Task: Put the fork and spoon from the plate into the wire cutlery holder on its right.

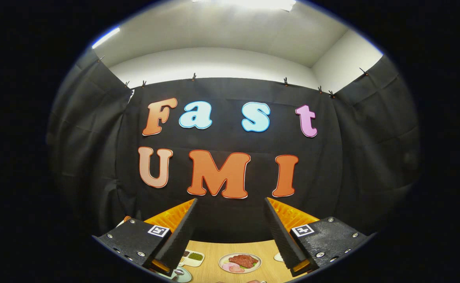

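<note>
My gripper point(230, 200) is open, its two fingers spread wide with nothing between them. It is raised and points at the booth's back wall. Low between the fingers lies a strip of wooden table point(214, 251). A round white plate point(240, 262) rests there, carrying red meat and pink slices. I cannot make out any cutlery on it from this angle.
A small white tray point(192, 257) with green and dark fillings sits by the left finger, with a round dish point(183, 274) just below it. A white edge point(278, 257) peeks out beside the right finger. Black cloth walls close in the back and both sides.
</note>
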